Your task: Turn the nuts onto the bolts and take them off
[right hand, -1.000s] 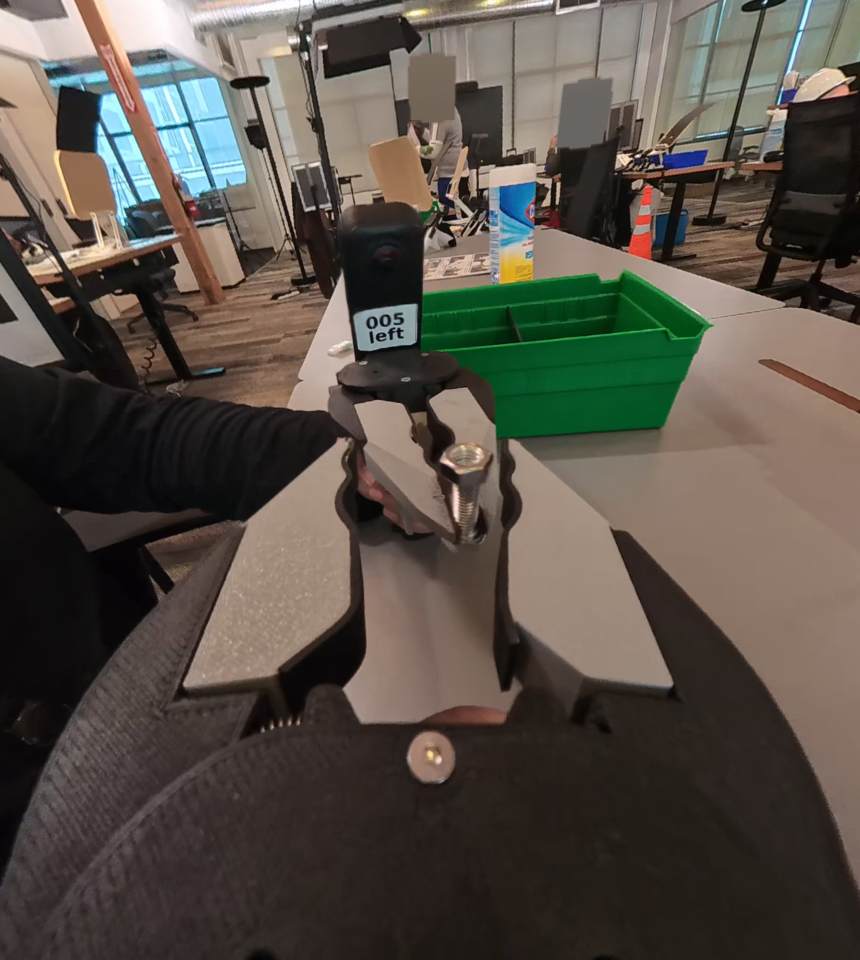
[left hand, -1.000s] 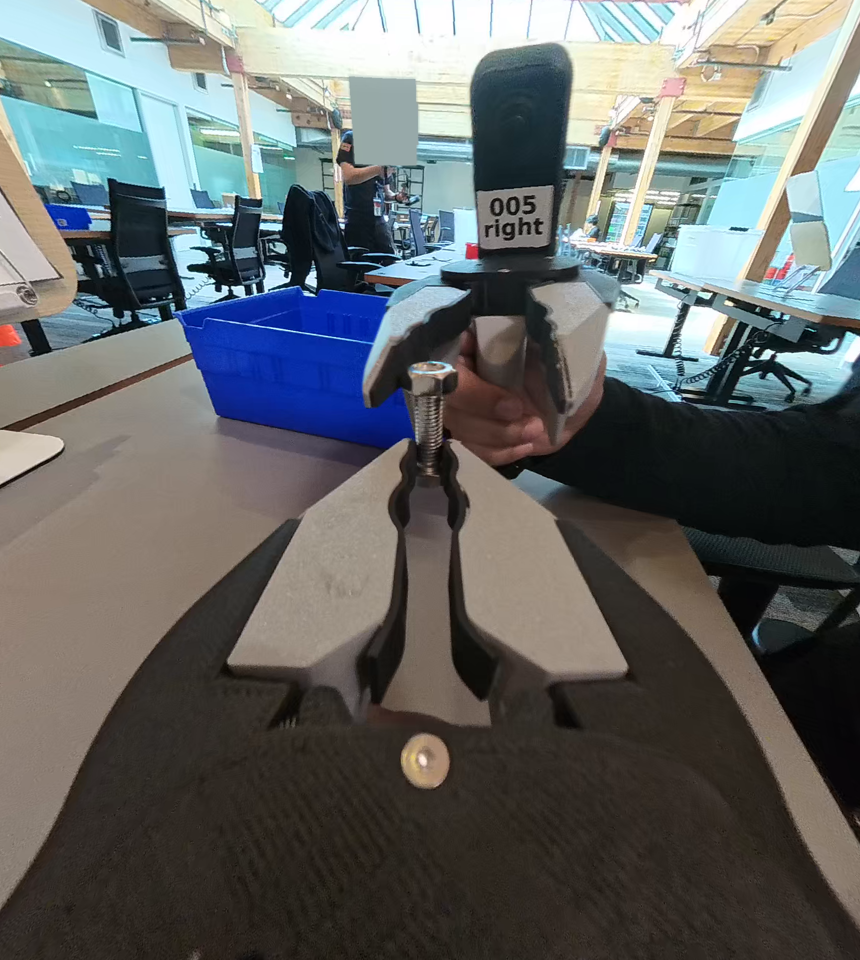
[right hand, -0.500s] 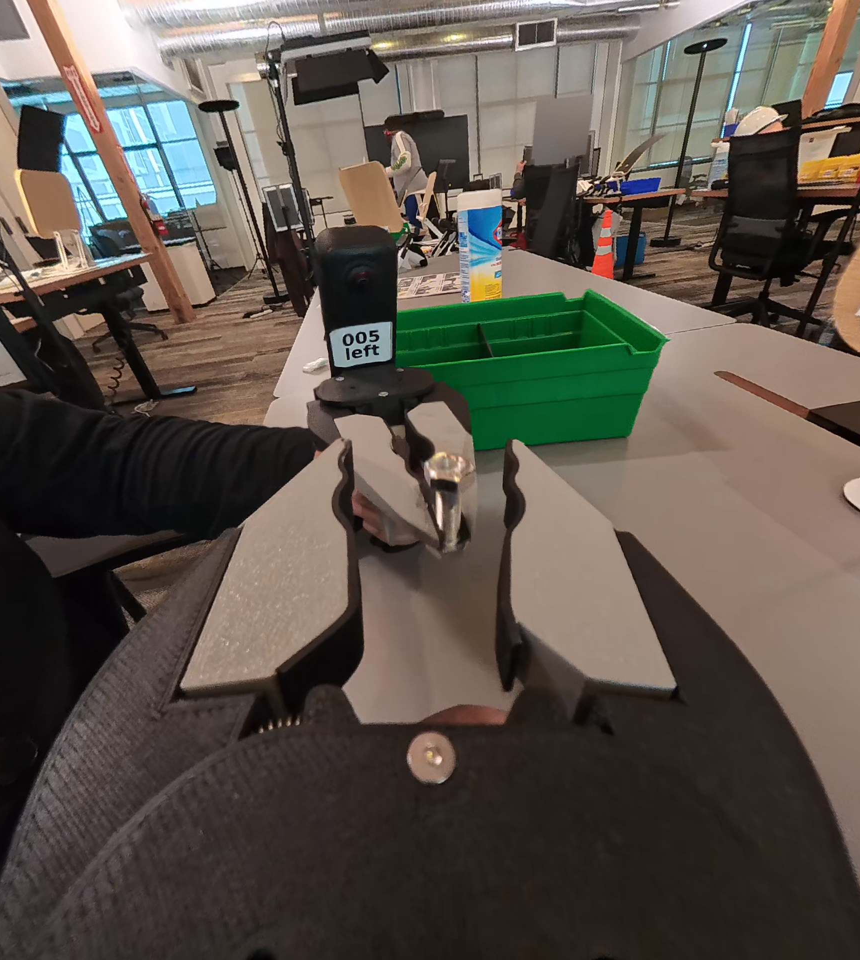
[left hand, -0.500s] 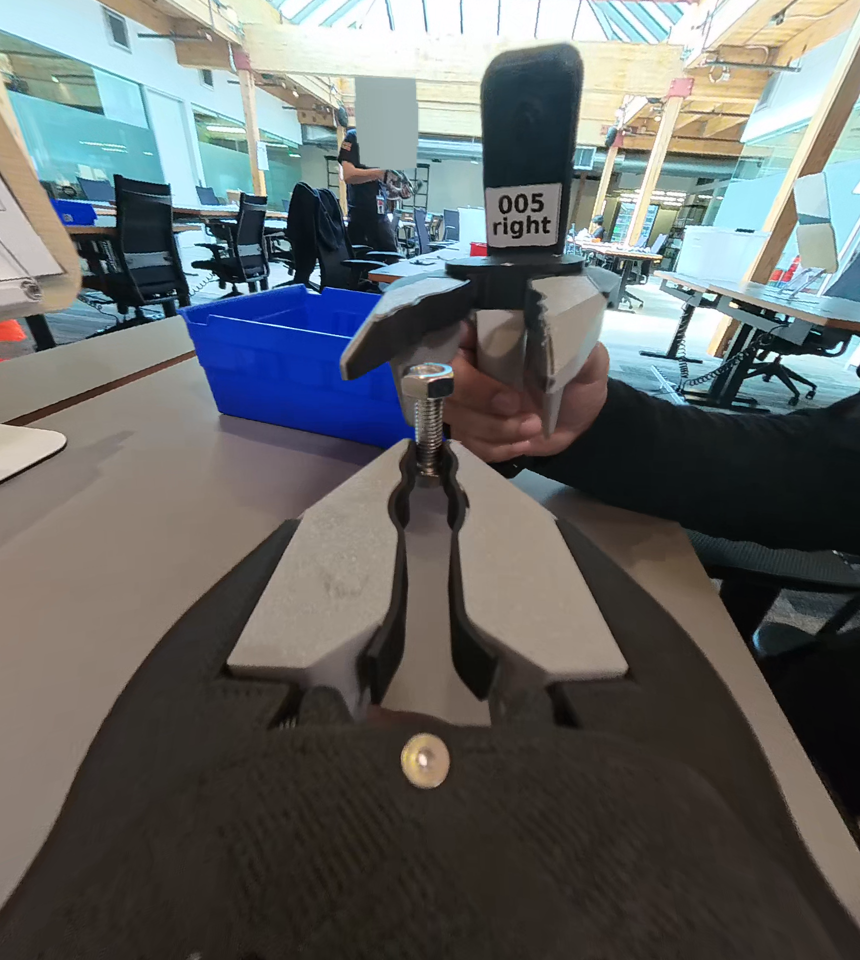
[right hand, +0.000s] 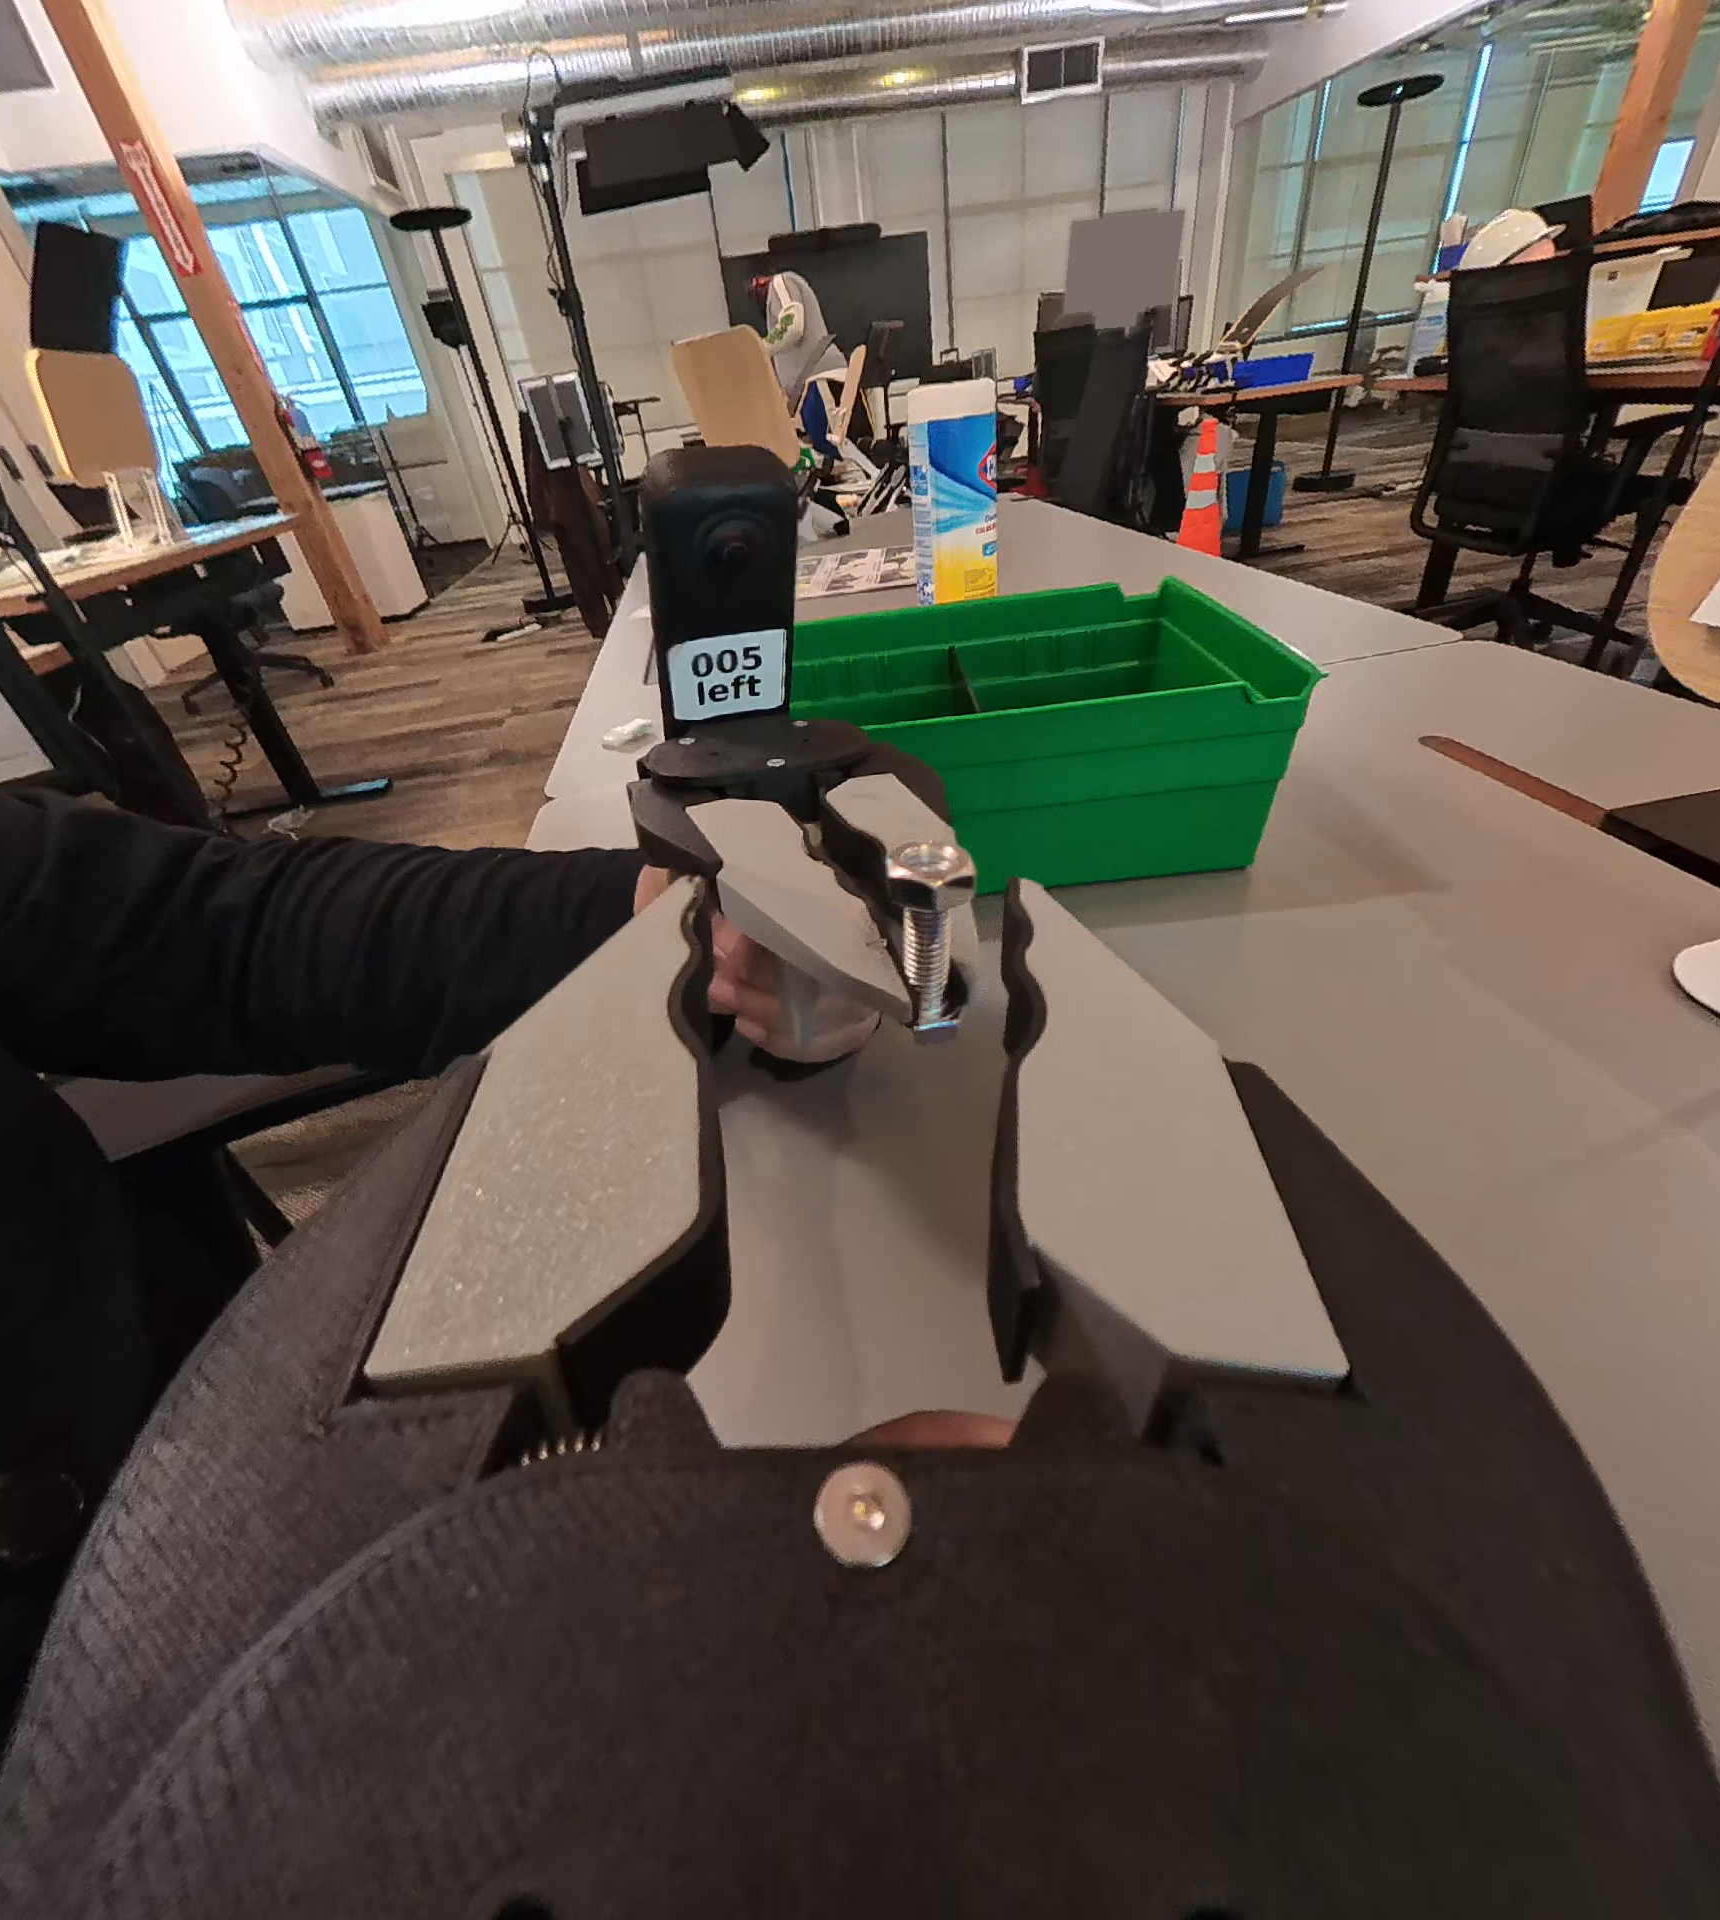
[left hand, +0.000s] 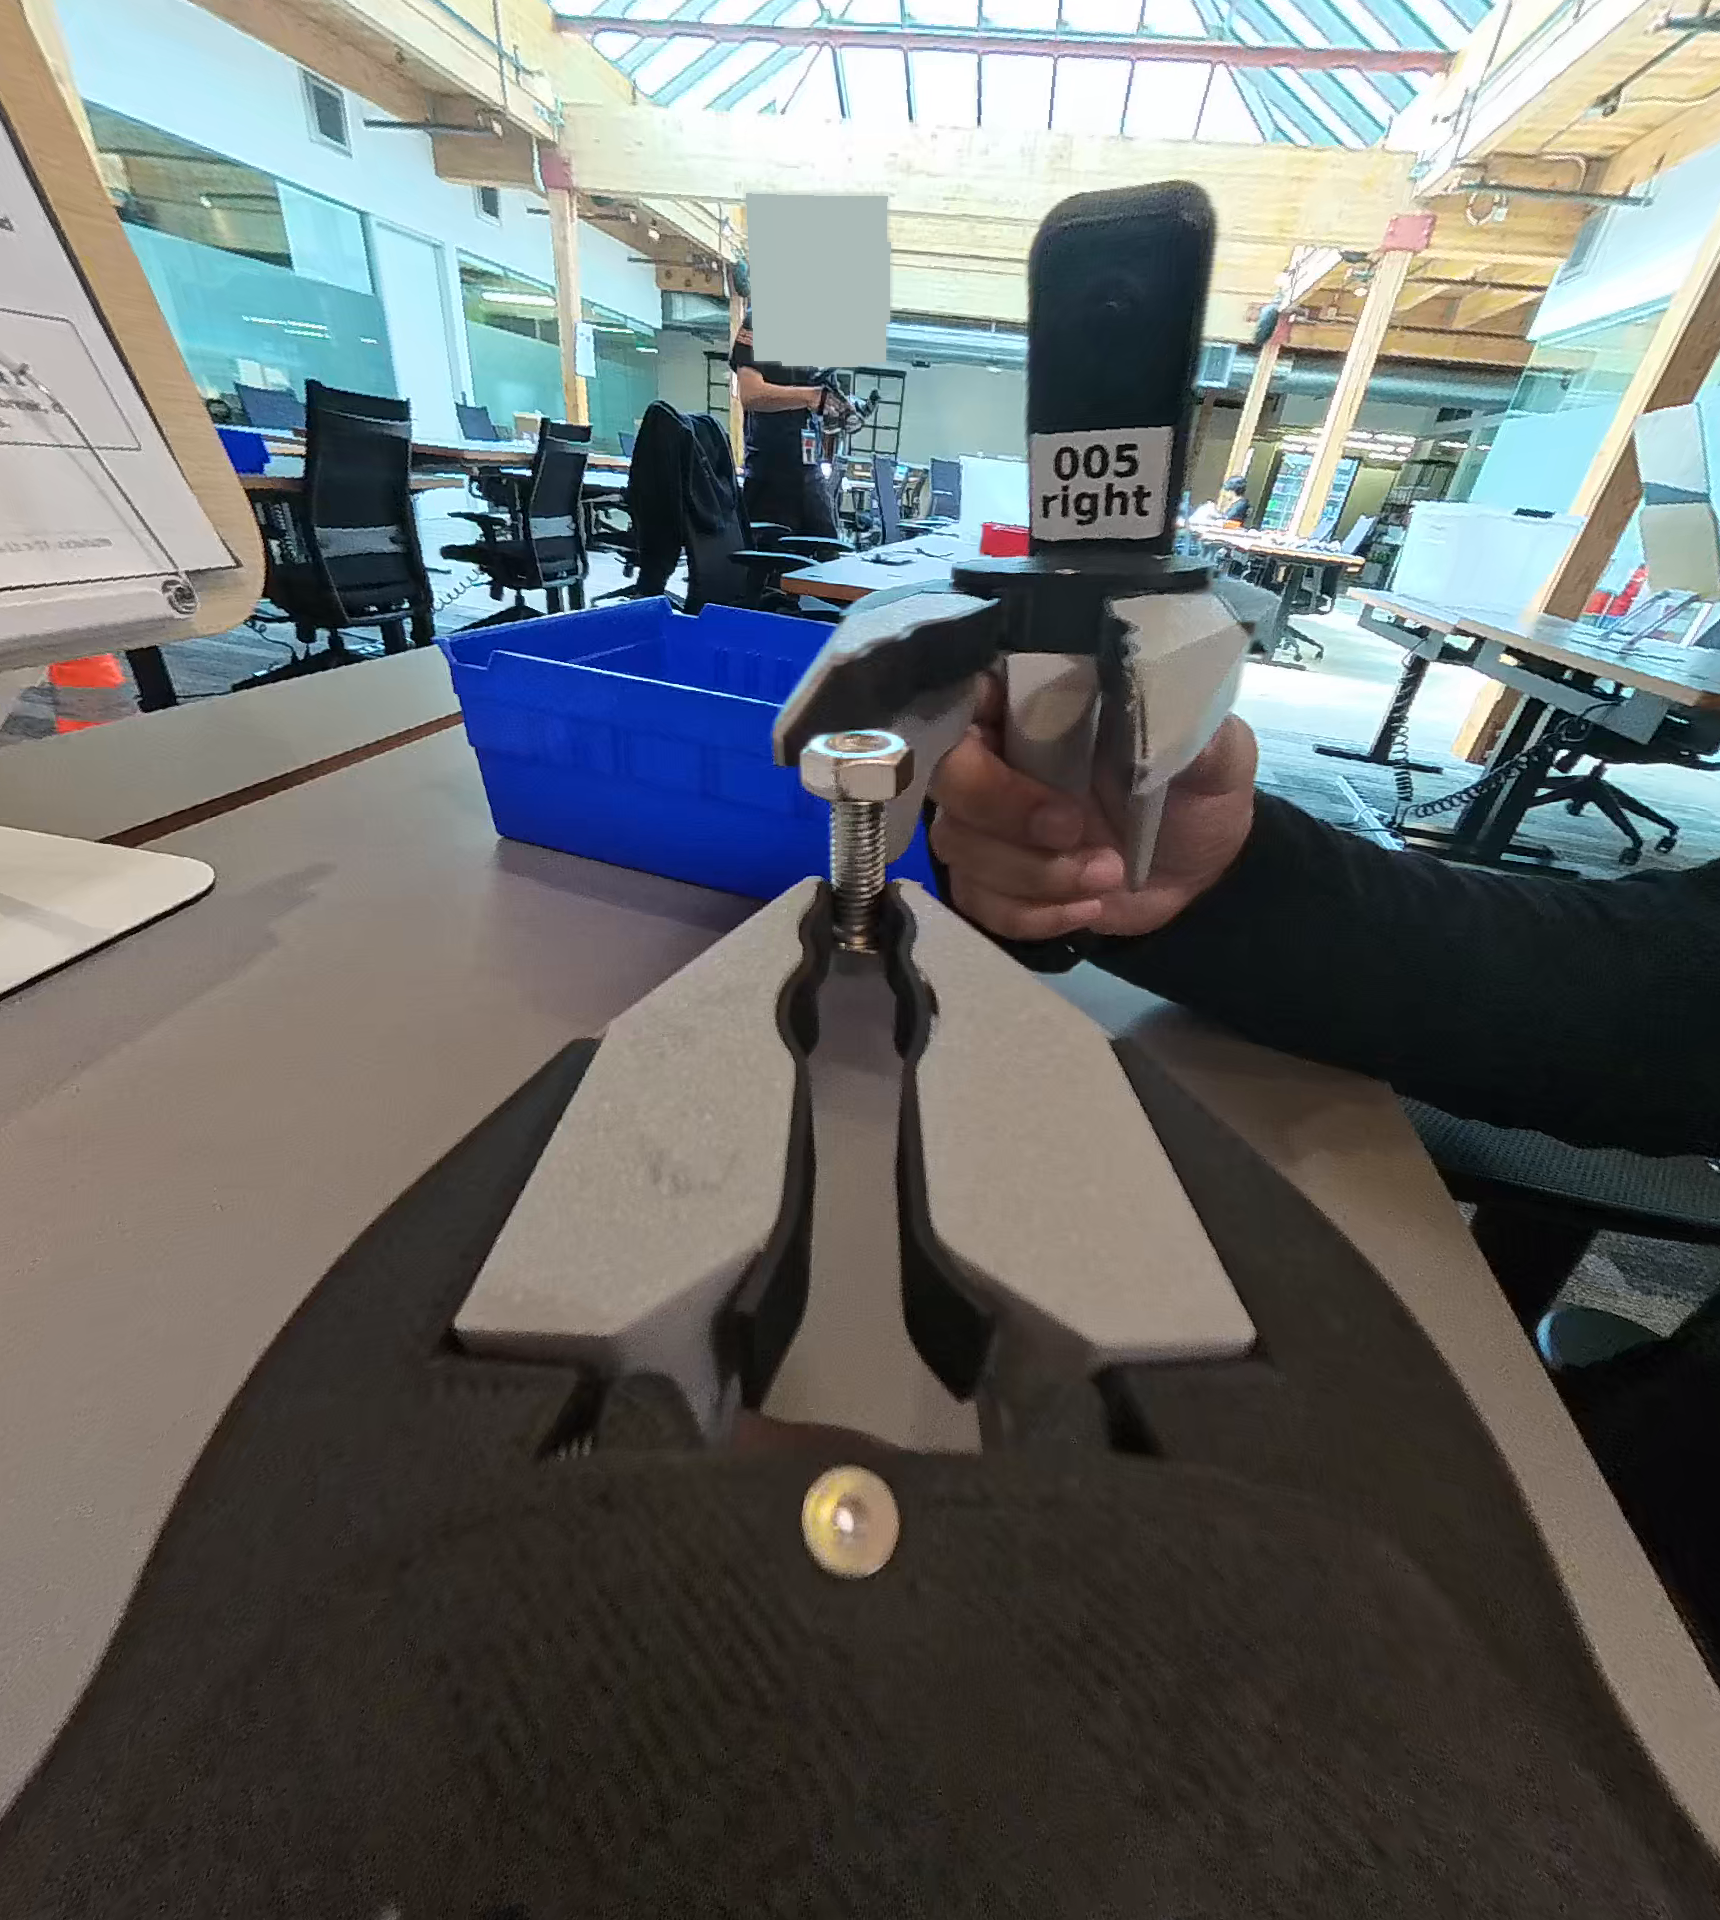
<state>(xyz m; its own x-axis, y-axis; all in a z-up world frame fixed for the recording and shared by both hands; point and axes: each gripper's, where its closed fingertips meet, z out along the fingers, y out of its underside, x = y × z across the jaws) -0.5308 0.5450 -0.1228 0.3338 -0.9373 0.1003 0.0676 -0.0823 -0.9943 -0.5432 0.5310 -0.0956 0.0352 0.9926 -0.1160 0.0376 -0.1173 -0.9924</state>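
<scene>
My left gripper (left hand: 858,940) jaws clamp the bolt (left hand: 856,847) upright, nut (left hand: 856,764) at its top; my right gripper (right hand: 861,971) jaws stand apart beside it, above the counter (right hand: 1458,1039).

The silver threaded bolt (left hand: 857,847) loses its lower end between the grey fingertips (left hand: 923,935) at frame centre. The blue plastic bin (left hand: 648,748) is partly covered by the far tool at centre right. A white framed sheet (left hand: 25,416) is cut off at the upper left edge.
</scene>
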